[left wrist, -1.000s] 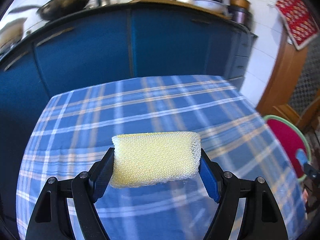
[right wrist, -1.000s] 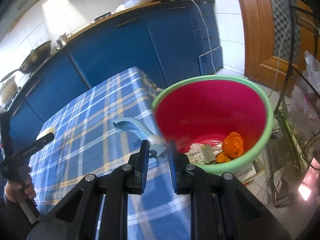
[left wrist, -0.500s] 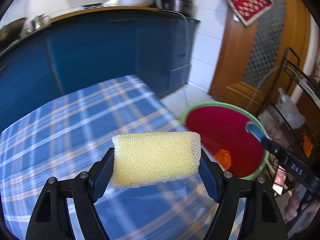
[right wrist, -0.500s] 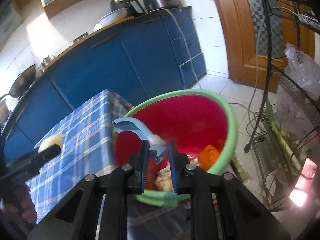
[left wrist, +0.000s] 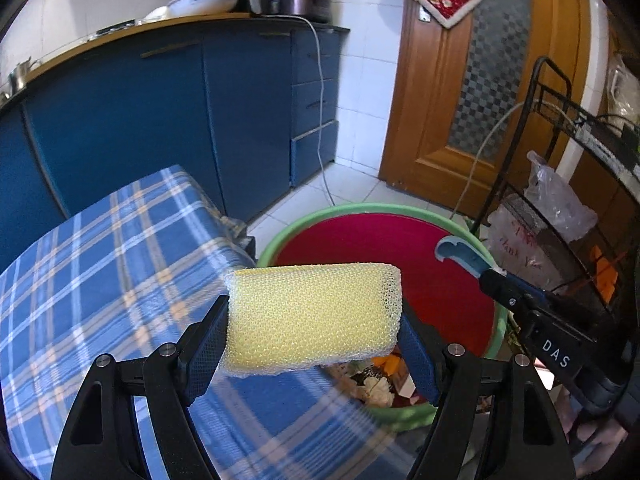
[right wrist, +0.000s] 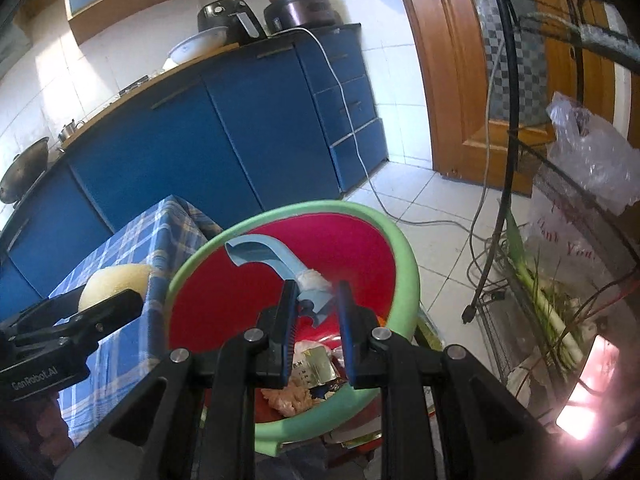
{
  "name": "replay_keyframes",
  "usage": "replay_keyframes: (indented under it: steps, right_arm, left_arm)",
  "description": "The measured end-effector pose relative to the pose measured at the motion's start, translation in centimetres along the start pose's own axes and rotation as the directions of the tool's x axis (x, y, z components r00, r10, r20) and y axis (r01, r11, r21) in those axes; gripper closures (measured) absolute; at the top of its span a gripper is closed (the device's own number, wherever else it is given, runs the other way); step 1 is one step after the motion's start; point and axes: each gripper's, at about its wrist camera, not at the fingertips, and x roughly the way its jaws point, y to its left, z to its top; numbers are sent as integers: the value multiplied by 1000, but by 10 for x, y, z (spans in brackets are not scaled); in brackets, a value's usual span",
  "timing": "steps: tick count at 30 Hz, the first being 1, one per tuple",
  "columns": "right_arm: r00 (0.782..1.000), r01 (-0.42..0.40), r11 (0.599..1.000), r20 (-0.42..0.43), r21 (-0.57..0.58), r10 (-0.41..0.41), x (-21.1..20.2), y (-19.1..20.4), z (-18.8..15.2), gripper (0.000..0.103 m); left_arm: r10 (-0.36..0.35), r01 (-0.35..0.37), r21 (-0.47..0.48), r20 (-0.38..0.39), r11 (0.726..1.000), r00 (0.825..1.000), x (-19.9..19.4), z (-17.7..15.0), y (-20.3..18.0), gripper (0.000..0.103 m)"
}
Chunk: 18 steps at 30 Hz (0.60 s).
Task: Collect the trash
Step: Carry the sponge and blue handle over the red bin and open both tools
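While our left gripper [left wrist: 312, 344] has its pads pressed on the two ends of a yellow mesh sponge [left wrist: 312, 316], it holds that sponge crosswise between the jaws, above the near corner of the blue plaid tablecloth [left wrist: 100, 272] and just beside the left rim of the red bin [left wrist: 384, 210]. We see the bin, red inside with a green rim, standing on the tiled floor against the table's corner, with crumpled wrappers and an orange scrap lying at its bottom. Over the bin's right side our right gripper [right wrist: 316, 312] is pinched nearly shut on the shaft of a light blue curved plastic handle [right wrist: 260, 256], whose hooked end rises up and away past the fingertips, over the bin's red inside. Right of the bin stands a black wire rack [left wrist: 560, 128].
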Motion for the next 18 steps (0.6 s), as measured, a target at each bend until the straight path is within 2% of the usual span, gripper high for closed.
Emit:
replay_keyframes:
  steps: [9,13,18]
  right_arm:
    - [1000,-17,1000,-19,-2,17,10,-4,-6,80]
    - [999,-27,1000,-24,0,27,11,-4,-7,76]
    - [999,-28,1000,-18,8,28,9,-4,-8,72]
  left_arm:
    - [-7,9,58,-31,998,999,14,-6,-16,21]
    - [-5,6,59,-26,998,1000,12,-7,-16,20]
    - [-35,36,48,-17,998,999,9,-6,-14,17]
